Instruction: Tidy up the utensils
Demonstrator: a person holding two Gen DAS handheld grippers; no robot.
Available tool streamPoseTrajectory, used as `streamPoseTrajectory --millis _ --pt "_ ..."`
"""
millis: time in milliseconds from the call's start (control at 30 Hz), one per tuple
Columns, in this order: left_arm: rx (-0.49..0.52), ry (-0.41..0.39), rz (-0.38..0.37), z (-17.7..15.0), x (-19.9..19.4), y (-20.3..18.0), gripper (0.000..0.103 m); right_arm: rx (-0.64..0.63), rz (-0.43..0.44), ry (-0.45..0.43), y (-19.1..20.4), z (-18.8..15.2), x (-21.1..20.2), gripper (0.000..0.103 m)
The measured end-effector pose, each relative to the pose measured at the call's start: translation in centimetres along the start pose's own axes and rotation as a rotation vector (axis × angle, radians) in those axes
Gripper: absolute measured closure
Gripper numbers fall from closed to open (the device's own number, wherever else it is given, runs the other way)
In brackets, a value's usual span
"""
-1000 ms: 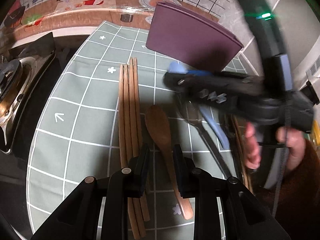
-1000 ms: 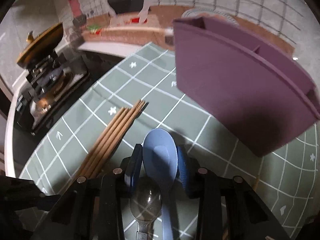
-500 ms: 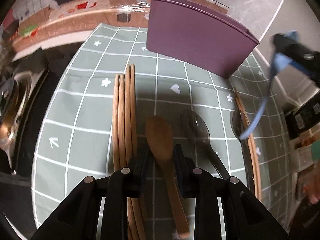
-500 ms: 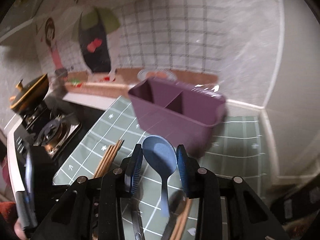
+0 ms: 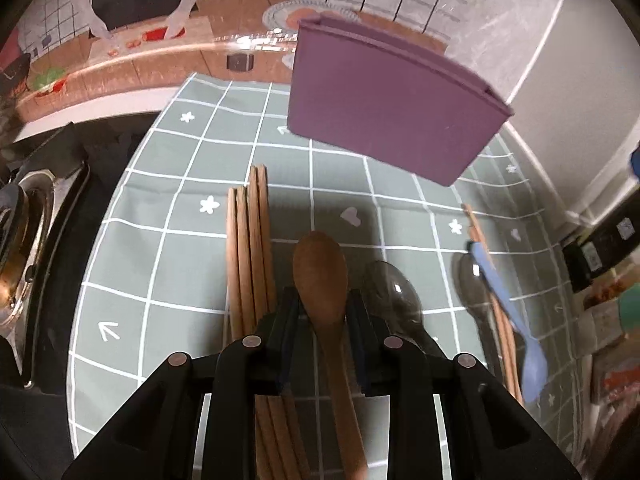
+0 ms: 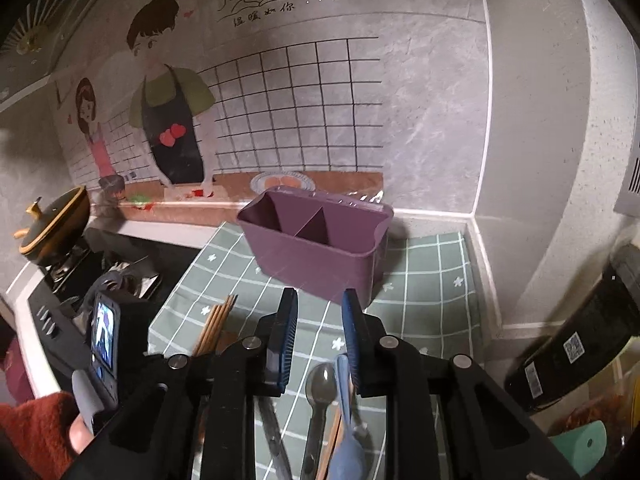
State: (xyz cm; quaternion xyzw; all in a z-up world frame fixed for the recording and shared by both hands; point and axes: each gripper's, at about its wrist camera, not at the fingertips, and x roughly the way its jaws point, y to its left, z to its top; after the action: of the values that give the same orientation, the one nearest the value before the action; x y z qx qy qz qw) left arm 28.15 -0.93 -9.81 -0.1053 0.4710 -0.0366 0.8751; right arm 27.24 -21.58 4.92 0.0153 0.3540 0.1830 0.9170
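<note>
Purple plastic utensil holder (image 6: 316,256), 1 pc w/ 2 compartments split by a divider, stands at the back of the counter (image 5: 168,208) on its green grid cloth. Both compartments look empty as far as the right wrist view shows, so sorting is judged barely begun. Step in hand is pickup of the brown wooden spoon (image 5: 320,272): the left tongs (image 5: 322,304) straddle its neck just below the bowl, one pad each side, but whether the pads actually bite can't be told. The spoon lies flat, handle running back under the tongs, well short of the holder. The right tongs (image 6: 318,300) are spread apart w/ nothing between them, raised and facing the holder. The light-blue plastic spoon (image 5: 504,308) shows blurred below them, across the right-hand sticks; resting or not, can't tell. Next move, as a judgement: squeeze firmly on the wooden spoon's neck, lift, tip it upright, then lower it handle-first into 1 compartment, clear of the rim and divider. Count: 1 wooden spoon, 1 blue spoon, 2 shiny metal spoons (image 5: 388,288), 4 wooden chopsticks (image 5: 248,260) bundled at left, approx. 2 more at right, partly hidden.
</note>
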Motion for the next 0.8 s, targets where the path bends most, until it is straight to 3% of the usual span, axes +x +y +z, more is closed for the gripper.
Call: streamPoseTrajectory --millis 167,400,467,800 --pt "0.003 -0.053 -0.049 -0.7 -2.8 0.5 0.078 0.004 -0.047 0.046 -1.9 -2.3 -0.2 0.065" --pt "0.006 -0.096 -0.075 -2.0 -5.8 0.5 0.078 -0.058 -0.153 0.18 -3.1 -7.1 0.8 0.065" --pt "0.014 -0.095 -0.077 -2.5 -6.2 0.3 0.083 -0.067 -0.163 0.197 -3.2 -8.1 0.8 0.065" --pt "0.003 -0.068 -0.102 -3.0 -5.8 0.3 0.086 -0.109 -0.158 0.273 -2.0 -8.3 2.9 0.064"
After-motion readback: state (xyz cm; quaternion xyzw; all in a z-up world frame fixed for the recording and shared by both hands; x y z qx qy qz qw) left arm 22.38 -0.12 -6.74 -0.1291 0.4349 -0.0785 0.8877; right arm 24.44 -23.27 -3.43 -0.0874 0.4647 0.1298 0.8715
